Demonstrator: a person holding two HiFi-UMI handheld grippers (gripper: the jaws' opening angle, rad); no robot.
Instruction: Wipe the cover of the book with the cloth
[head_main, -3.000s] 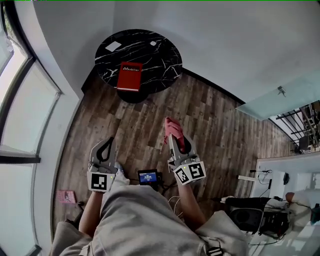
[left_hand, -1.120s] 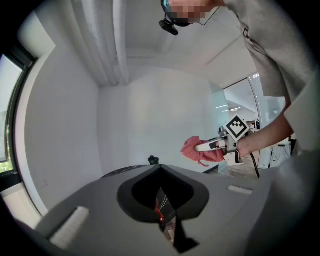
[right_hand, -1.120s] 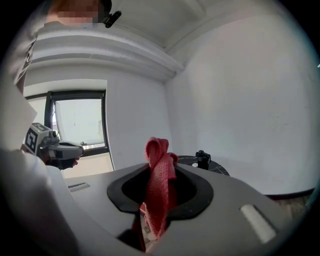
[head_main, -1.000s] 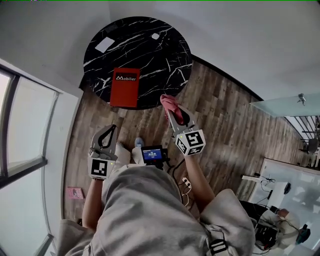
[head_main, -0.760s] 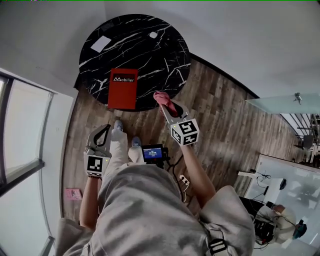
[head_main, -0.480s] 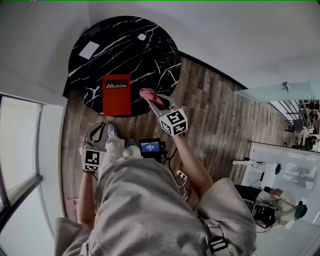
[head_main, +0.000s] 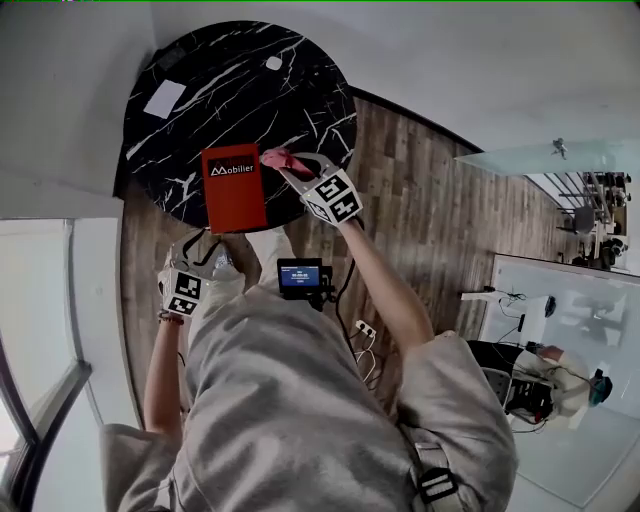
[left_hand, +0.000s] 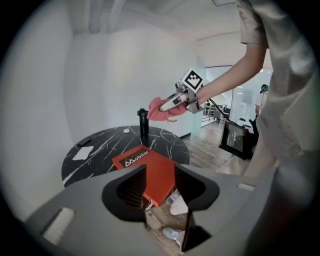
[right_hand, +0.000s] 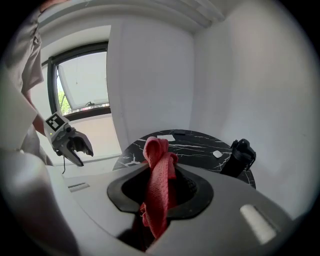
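Observation:
A red book (head_main: 232, 187) lies flat near the front edge of a round black marble table (head_main: 300, 90). My right gripper (head_main: 292, 166) is shut on a pink cloth (head_main: 276, 158) and holds it above the table, just right of the book's top corner. In the right gripper view the cloth (right_hand: 157, 155) hangs bunched between the jaws. My left gripper (head_main: 203, 246) hovers below the table's near edge, short of the book. Its jaws have just been opening. In the left gripper view the left gripper (left_hand: 160, 181) is open and empty, with the book (left_hand: 150, 170) ahead.
A white sheet (head_main: 165, 98) and a small white item (head_main: 274, 63) lie at the table's far side. A black upright bottle-like object (left_hand: 143, 122) stands behind the book. A small screen (head_main: 300, 276) hangs at the person's waist. Wood floor surrounds the table; a window is at left.
The person has stepped up to the table. My right gripper carried the cloth forward and left to beside the book. My left gripper moved forward toward the table's edge.

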